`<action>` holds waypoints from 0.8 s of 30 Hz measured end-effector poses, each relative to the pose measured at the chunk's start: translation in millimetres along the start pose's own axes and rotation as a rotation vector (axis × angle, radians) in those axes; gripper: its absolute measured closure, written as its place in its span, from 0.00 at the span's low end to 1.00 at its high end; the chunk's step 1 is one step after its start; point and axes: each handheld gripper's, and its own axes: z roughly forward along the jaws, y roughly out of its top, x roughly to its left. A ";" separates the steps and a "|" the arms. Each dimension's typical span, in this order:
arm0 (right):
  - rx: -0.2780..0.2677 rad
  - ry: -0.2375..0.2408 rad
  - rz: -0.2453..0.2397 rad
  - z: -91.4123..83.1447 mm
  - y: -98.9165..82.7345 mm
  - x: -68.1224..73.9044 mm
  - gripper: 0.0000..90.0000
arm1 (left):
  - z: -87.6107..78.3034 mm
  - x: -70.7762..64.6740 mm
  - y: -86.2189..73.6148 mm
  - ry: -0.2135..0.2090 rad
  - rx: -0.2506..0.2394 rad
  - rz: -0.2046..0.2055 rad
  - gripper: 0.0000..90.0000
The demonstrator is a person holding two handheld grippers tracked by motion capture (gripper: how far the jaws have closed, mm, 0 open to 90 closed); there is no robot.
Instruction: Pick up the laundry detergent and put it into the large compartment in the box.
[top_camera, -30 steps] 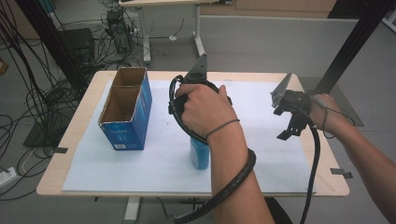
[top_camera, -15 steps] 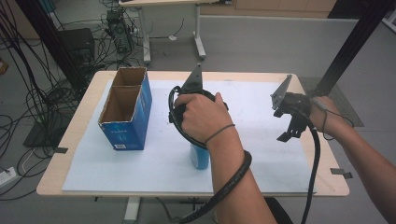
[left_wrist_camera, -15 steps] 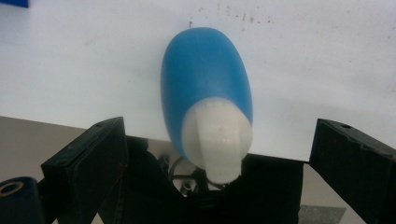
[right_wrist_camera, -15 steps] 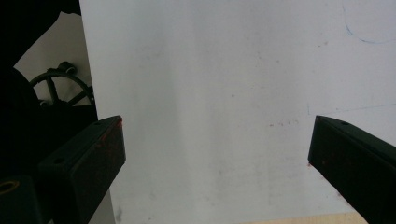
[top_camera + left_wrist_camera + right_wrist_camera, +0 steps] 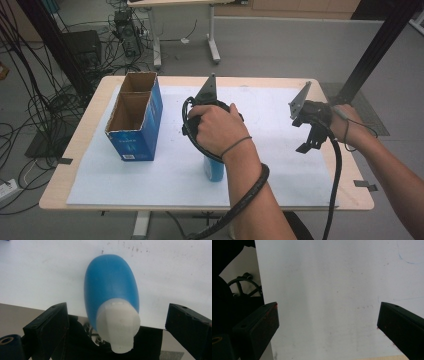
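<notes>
A blue bottle with a white cap stands upright on the white sheet, near the middle of the table. My left gripper hovers right over it, pointing down. Its jaws are open and wide apart on either side of the cap, touching nothing, and the person's hand covers most of it in the high view. My right gripper is held above the right part of the sheet. It is open with nothing between its jaws, and bare sheet lies below my right gripper.
An open-topped blue cardboard box with two compartments stands at the left of the table. A white sheet covers most of the wooden tabletop. Cables trail from both grippers toward the near edge.
The left hand and its gripper have shifted slightly toward the near side, over the bottle. The bottle, the box and the right gripper have stayed put.
</notes>
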 end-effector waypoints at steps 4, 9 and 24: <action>0.004 0.000 0.005 0.6 0.5 -0.7 0.04 | 0.2 1.2 -1.1 0.005 -0.004 0.000 0.06; 0.000 -0.004 -0.005 0.6 0.7 -0.6 0.04 | 0.9 2.4 -0.5 -0.002 0.001 0.001 0.06; 0.006 -0.008 -0.003 0.3 1.1 1.1 0.04 | 0.7 5.1 -3.2 -0.020 -0.004 0.002 0.06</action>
